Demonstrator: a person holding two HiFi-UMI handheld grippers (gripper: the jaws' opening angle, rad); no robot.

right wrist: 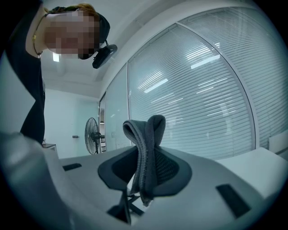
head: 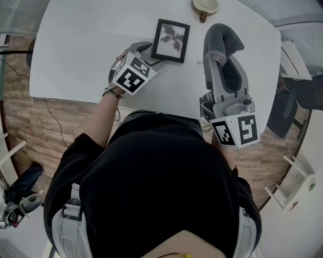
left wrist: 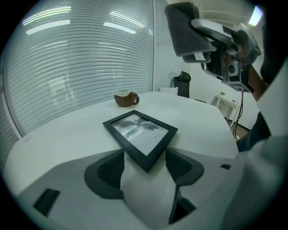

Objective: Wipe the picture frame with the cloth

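1. The picture frame [head: 171, 40] is seen lying flat on the white surface [head: 86, 45], near its far edge, with its glass facing up.
2. The left tool [head: 148, 54] is set low on the surface at the frame's near left corner. In the left gripper view that corner of the picture frame [left wrist: 140, 134] is taken between the two jaws of the left tool [left wrist: 145, 158], which are closed against its black edges on either side.
3. The cloth [head: 222, 43], dark grey and folded, is gripped by the right tool [head: 222, 60], which is held to the right of the frame and apart from it.
4. In the right gripper view the jaws of the right tool [right wrist: 146, 168] are seen closed on the cloth [right wrist: 146, 148]; a folded loop stands above the jaws and a short end hangs below them.
5. From the left gripper view the cloth [left wrist: 184, 31] is shown raised well above the surface [left wrist: 67, 130], not touching the frame.
6. A brown cup [head: 205, 6] is placed at the far edge of the surface, beyond the frame; it is also visible in the left gripper view [left wrist: 126, 98].
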